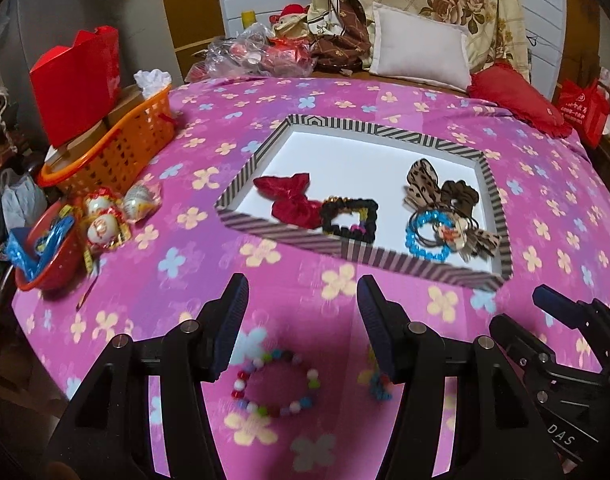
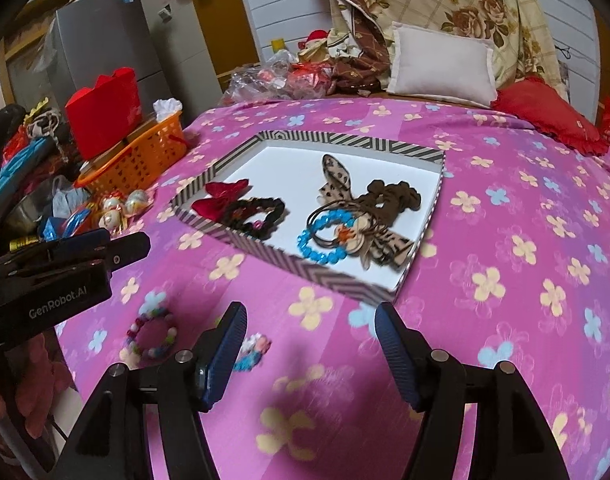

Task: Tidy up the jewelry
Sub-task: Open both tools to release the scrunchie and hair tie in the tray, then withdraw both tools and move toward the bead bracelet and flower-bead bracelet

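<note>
On the pink flowered bedspread (image 1: 505, 128) in front of me lies a shallow tray (image 1: 289, 240) with a black-and-white striped rim and a white floor. Inside it, toward its left, a red velvet bow (image 1: 293, 198) touches a black rectangular scrunchie (image 1: 351, 220). Toward its right a leopard-print bow (image 1: 423, 186), a brown scrunchie (image 1: 461, 194) and a blue beaded bracelet (image 1: 427, 242) lie heaped together, overlapping, with thin hair ties and a small flower piece on top.

My left gripper (image 1: 303, 328) has its jaws standing apart with nothing between the pads. Below them, on the bedspread and outside the tray, sits a multicoloured pom-pom bracelet (image 1: 275, 384), nearer my left pad but untouched. A second small colourful piece (image 1: 379, 390) lies just beside it, partly hidden behind my right-hand finger; I cannot tell what it is from this view.

My right gripper (image 2: 311, 344) is likewise parted and holds nothing; only bedspread shows between its pads. From its camera that small piece (image 2: 253, 354) appears blue and pink, just beside the left pad, and the pom-pom bracelet lies further left, well short of the tray's near edge. The two grippers are side by side, each visible at the edge of the other's view.

Off to the left an orange basket (image 1: 117, 152) holds a red box (image 1: 79, 84), and a red bowl (image 1: 51, 256) sits near some wrapped sweets. A white pillow (image 1: 421, 50) and a red cushion (image 1: 517, 100) rest at the far end of the bed.
</note>
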Available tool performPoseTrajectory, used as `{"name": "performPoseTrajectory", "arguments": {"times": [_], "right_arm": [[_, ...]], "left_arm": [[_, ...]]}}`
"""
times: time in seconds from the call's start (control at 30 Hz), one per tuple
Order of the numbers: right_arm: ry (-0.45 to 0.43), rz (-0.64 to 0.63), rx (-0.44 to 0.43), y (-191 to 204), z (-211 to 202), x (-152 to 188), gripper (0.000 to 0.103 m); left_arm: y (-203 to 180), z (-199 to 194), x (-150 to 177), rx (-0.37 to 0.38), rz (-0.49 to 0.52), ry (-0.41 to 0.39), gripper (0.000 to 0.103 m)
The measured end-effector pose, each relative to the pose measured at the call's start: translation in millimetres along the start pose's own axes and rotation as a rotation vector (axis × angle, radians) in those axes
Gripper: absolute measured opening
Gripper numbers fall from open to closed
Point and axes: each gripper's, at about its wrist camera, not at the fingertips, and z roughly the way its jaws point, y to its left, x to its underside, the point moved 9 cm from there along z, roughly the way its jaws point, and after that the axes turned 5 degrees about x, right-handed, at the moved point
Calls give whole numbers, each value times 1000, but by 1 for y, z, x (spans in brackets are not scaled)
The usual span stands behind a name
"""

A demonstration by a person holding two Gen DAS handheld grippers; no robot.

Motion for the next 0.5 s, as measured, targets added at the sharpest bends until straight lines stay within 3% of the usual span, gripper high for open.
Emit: {"name": "performPoseTrajectory", "arguments": {"times": [0.33, 0.5], "right_arm": [[2, -8, -5, 13, -16, 18, 65], [1, -14, -5, 19, -22, 26, 71]], "left_arm": [[14, -17, 29, -24, -19, 2, 56], [23, -24, 41, -37, -27, -1, 56]]}}
